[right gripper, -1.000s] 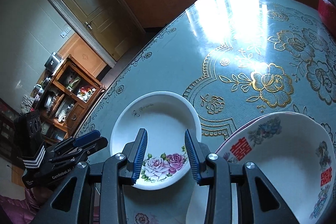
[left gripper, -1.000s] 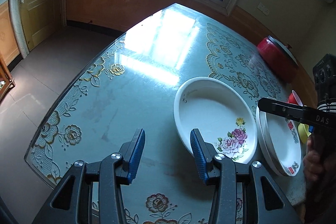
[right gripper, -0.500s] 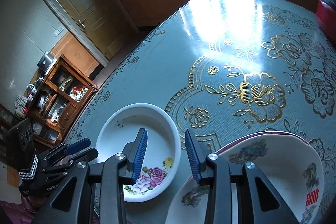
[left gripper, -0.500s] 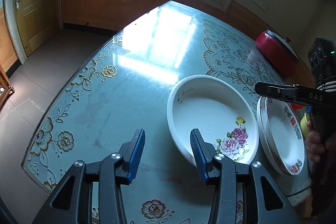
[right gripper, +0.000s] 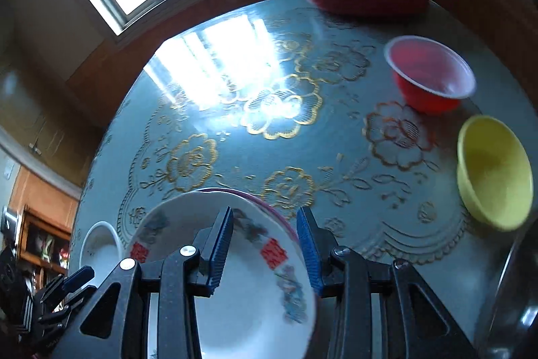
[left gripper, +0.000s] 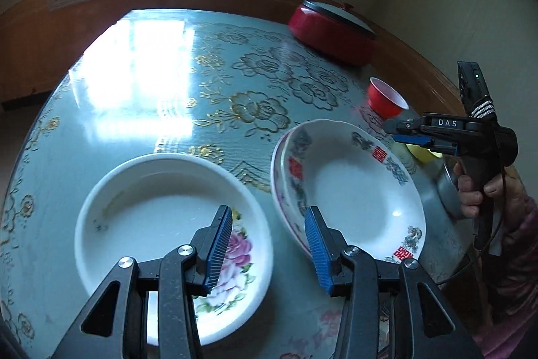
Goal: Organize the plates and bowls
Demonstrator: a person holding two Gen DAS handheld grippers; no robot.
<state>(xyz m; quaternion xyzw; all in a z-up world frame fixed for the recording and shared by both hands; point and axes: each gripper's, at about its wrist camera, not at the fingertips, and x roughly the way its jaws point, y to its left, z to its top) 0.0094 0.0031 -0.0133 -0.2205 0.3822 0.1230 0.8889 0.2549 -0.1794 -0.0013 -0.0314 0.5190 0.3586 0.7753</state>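
The left gripper (left gripper: 267,246) is angled down over the table (left gripper: 134,110), jaws partly open and empty, above the gap between the rose plate (left gripper: 151,217) and the stacked plates (left gripper: 353,190) to its right. The right gripper (right gripper: 264,246) — held in a hand (left gripper: 477,190) — is likewise part-open, holding nothing, over the stack's far rim. A red bowl (right gripper: 430,73) and yellow bowl (right gripper: 494,177) sit far right.

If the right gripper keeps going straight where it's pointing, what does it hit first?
Most likely the far rim of the red-character plate, which lies between and below the right gripper's open fingers. Past that rim only the bare table follows; depth is uncertain.
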